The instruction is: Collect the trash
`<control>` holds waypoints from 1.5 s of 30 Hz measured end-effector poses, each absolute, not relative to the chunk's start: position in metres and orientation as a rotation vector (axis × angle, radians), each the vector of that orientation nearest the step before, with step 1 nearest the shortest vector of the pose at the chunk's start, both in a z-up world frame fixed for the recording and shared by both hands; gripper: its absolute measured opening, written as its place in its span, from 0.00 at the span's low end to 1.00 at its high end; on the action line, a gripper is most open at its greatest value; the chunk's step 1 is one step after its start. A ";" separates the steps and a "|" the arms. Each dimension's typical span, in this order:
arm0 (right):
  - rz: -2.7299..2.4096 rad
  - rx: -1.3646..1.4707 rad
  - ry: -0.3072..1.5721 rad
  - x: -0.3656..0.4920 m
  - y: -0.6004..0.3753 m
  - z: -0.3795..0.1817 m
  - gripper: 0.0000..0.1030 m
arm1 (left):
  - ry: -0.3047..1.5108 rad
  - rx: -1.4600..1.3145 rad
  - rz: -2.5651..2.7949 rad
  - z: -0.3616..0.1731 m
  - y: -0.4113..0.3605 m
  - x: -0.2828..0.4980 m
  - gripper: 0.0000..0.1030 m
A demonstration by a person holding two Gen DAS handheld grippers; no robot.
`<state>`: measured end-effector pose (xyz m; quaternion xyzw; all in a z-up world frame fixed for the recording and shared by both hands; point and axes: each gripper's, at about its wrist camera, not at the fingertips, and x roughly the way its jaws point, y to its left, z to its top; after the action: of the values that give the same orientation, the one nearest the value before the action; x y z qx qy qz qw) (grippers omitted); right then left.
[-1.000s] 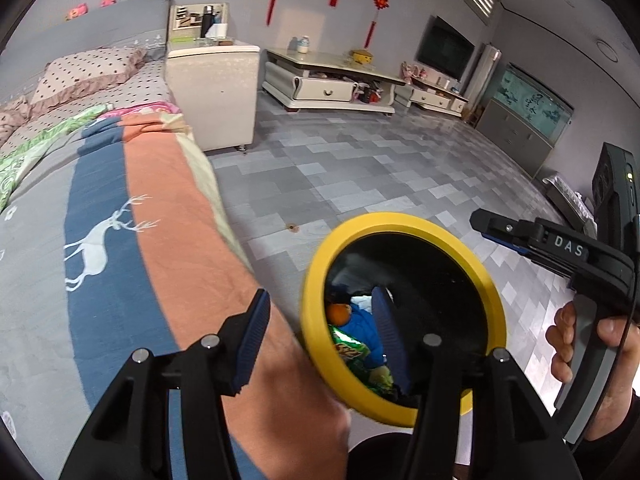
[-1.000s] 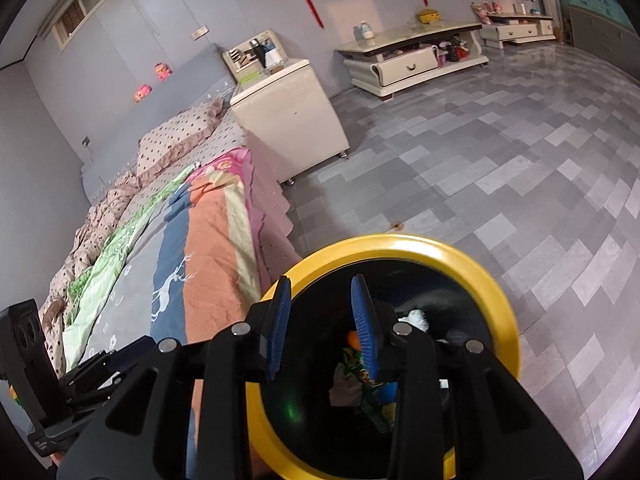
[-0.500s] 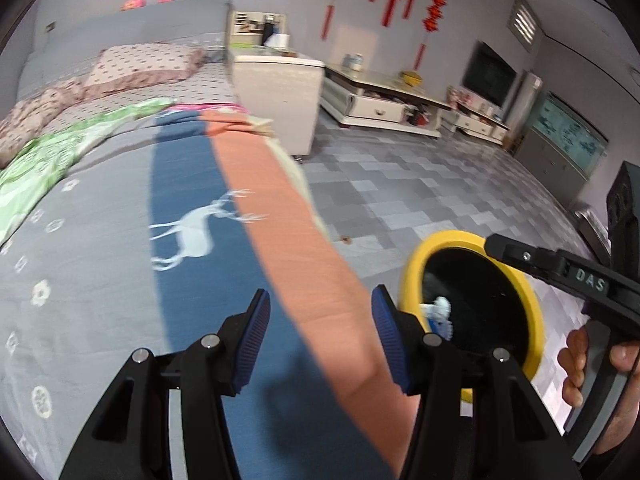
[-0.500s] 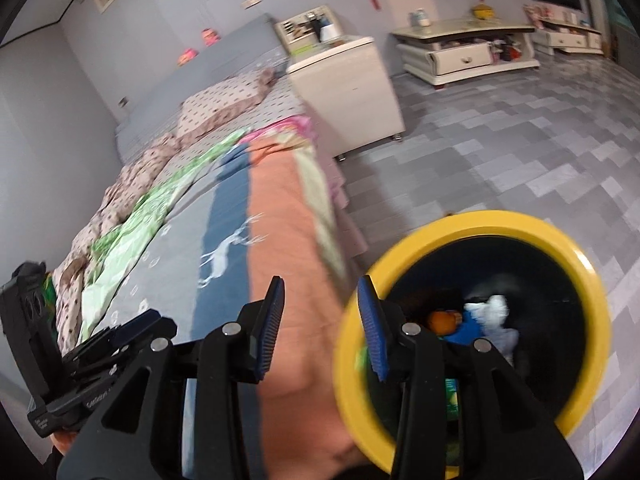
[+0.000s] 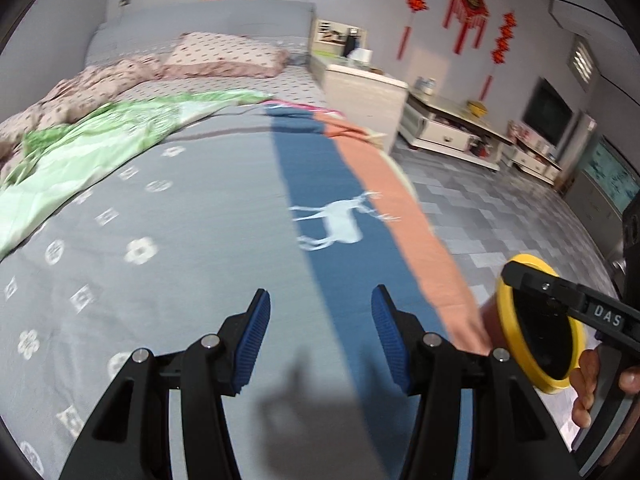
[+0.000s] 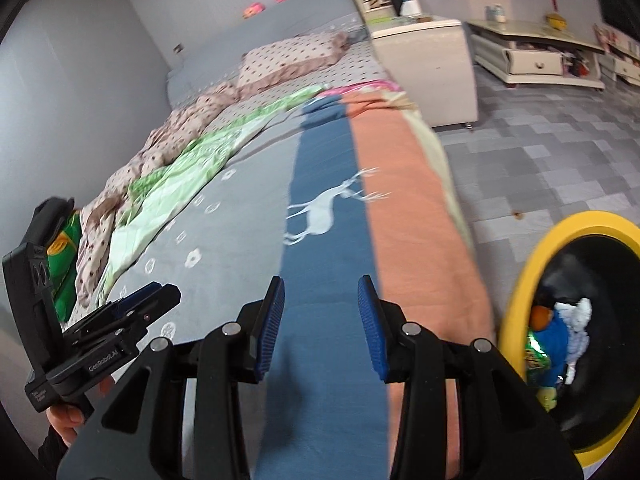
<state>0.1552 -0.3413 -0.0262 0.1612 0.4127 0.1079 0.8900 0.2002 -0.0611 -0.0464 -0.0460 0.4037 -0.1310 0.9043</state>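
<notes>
Both views are swinging off the yellow-rimmed bin [image 6: 520, 264] onto the bed [image 5: 180, 240], so a new trash search is probably starting. Wrappers and tissue [image 6: 556, 340] are sitting inside the bin. Right gripper [image 6: 322, 322] has just been opening, nothing between; left gripper [image 5: 318, 342] is hanging open, empty. The green packet [image 6: 64, 264] at the bed's far edge is possibly trash, blurry.

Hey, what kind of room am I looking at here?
Most likely a lived-in bedroom that doubles as a living room: a wide bed with a grey, blue and orange deer-print blanket, a dotted pink pillow at its grey headboard, and a wall-mounted black television above low cream cabinets.
</notes>
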 end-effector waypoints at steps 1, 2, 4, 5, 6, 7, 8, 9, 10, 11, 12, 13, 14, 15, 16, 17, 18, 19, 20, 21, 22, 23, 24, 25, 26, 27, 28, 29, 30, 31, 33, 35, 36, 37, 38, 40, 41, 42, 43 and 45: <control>0.231 0.331 0.862 0.157 -0.335 -0.029 0.37 | 0.843 -0.106 -0.261 -0.051 -0.054 0.200 0.49; 0.241 0.330 0.868 0.158 -0.328 -0.031 0.38 | 0.851 -0.115 -0.252 -0.055 -0.047 0.199 0.49; 0.252 0.328 0.881 0.160 -0.314 -0.038 0.44 | 0.858 -0.124 -0.232 -0.062 -0.037 0.196 0.49; 0.255 0.328 0.887 0.162 -0.306 -0.042 0.45 | 0.859 -0.126 -0.215 -0.065 -0.030 0.194 0.52; 0.256 0.328 0.892 0.163 -0.303 -0.045 0.46 | 0.857 -0.127 -0.205 -0.068 -0.026 0.193 0.54; 0.257 0.327 0.896 0.163 -0.299 -0.048 0.47 | 0.854 -0.129 -0.193 -0.069 -0.022 0.191 0.56; 0.258 0.321 0.903 0.165 -0.293 -0.051 0.48 | 0.852 -0.130 -0.182 -0.071 -0.018 0.190 0.56; 0.256 0.318 0.906 0.166 -0.292 -0.054 0.51 | 0.847 -0.133 -0.173 -0.073 -0.013 0.189 0.58; 0.255 0.317 0.909 0.167 -0.290 -0.056 0.52 | 0.844 -0.135 -0.164 -0.075 -0.010 0.189 0.60; 0.253 0.319 0.914 0.168 -0.288 -0.059 0.53 | 0.838 -0.140 -0.149 -0.077 -0.004 0.189 0.61; 0.250 0.317 0.913 0.168 -0.287 -0.060 0.53 | 0.833 -0.145 -0.143 -0.078 0.000 0.189 0.61; 0.246 0.310 0.908 0.168 -0.285 -0.061 0.54 | 0.830 -0.149 -0.136 -0.079 0.004 0.187 0.61; 0.240 0.301 0.898 0.168 -0.285 -0.060 0.54 | 0.827 -0.152 -0.131 -0.080 0.006 0.187 0.62; 0.237 0.296 0.884 0.167 -0.284 -0.059 0.56 | 0.821 -0.158 -0.127 -0.080 0.010 0.187 0.62; 0.238 0.295 0.869 0.166 -0.283 -0.057 0.58 | 0.814 -0.162 -0.125 -0.080 0.011 0.186 0.63; 0.238 0.295 0.860 0.164 -0.285 -0.056 0.58 | 0.797 -0.165 -0.121 -0.079 0.013 0.184 0.66; 0.235 0.295 0.846 0.162 -0.285 -0.054 0.59 | 0.786 -0.165 -0.118 -0.077 0.013 0.182 0.67; 0.231 0.293 0.834 0.161 -0.285 -0.053 0.59 | 0.773 -0.162 -0.115 -0.076 0.014 0.180 0.67; 0.223 0.290 0.821 0.159 -0.285 -0.051 0.60 | 0.751 -0.158 -0.111 -0.073 0.014 0.176 0.68; 0.213 0.288 0.802 0.157 -0.285 -0.049 0.60 | 0.739 -0.156 -0.108 -0.070 0.013 0.175 0.69; 0.208 0.288 0.793 0.156 -0.285 -0.047 0.61 | 0.725 -0.155 -0.108 -0.068 0.012 0.172 0.70; 0.199 0.286 0.779 0.153 -0.285 -0.046 0.61 | 0.707 -0.154 -0.109 -0.065 0.012 0.169 0.72; 0.187 0.281 0.758 0.150 -0.286 -0.043 0.63 | 0.685 -0.151 -0.108 -0.061 0.011 0.165 0.74; 0.177 0.277 0.733 0.146 -0.286 -0.040 0.65 | 0.666 -0.146 -0.108 -0.057 0.010 0.162 0.76; 0.167 0.274 0.712 0.143 -0.286 -0.036 0.67 | 0.636 -0.138 -0.109 -0.052 0.009 0.157 0.80; 0.158 0.273 0.695 0.140 -0.287 -0.033 0.71 | 0.618 -0.134 -0.108 -0.049 0.008 0.153 0.81; 0.146 0.272 0.677 0.138 -0.287 -0.030 0.75 | 0.601 -0.133 -0.108 -0.045 0.007 0.150 0.84; 0.129 0.267 0.651 0.134 -0.288 -0.026 0.77 | 0.582 -0.134 -0.111 -0.041 0.006 0.146 0.86; 0.119 0.264 0.636 0.131 -0.289 -0.023 0.81 | 0.561 -0.134 -0.117 -0.037 0.005 0.142 0.87; 0.109 0.260 0.615 0.126 -0.290 -0.020 0.84 | 0.538 -0.129 -0.121 -0.032 0.004 0.137 0.88; 0.094 0.250 0.585 0.120 -0.290 -0.014 0.86 | 0.503 -0.118 -0.120 -0.025 0.001 0.129 0.91; 0.071 0.234 0.546 0.112 -0.289 -0.007 0.89 | 0.476 -0.115 -0.131 -0.019 -0.001 0.123 0.92; 0.065 0.231 0.532 0.108 -0.290 -0.005 0.90 | 0.461 -0.112 -0.134 -0.016 -0.003 0.119 0.92; 0.059 0.228 0.517 0.103 -0.289 -0.002 0.90 | 0.446 -0.108 -0.137 -0.013 -0.004 0.115 0.92; 0.051 0.222 0.503 0.100 -0.289 0.001 0.91 | 0.434 -0.101 -0.136 -0.011 -0.006 0.112 0.92; 0.027 0.207 0.471 0.091 -0.288 0.006 0.92 | 0.416 -0.094 -0.137 -0.006 -0.008 0.106 0.92; 0.021 0.202 0.455 0.087 -0.289 0.009 0.92 | 0.398 -0.092 -0.141 -0.002 -0.009 0.101 0.92; 0.017 0.198 0.443 0.084 -0.289 0.011 0.92 | 0.384 -0.090 -0.141 0.000 -0.010 0.097 0.92; 0.012 0.194 0.435 0.081 -0.288 0.013 0.92 | 0.374 -0.087 -0.139 0.002 -0.011 0.094 0.92; -0.005 0.186 0.406 0.073 -0.288 0.018 0.92 | 0.351 -0.086 -0.138 0.008 -0.013 0.086 0.92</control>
<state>0.0729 -0.2875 0.0176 0.0922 0.2014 -0.0023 0.9752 0.0858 -0.0127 0.0082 -0.0428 0.1746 -0.0687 0.9813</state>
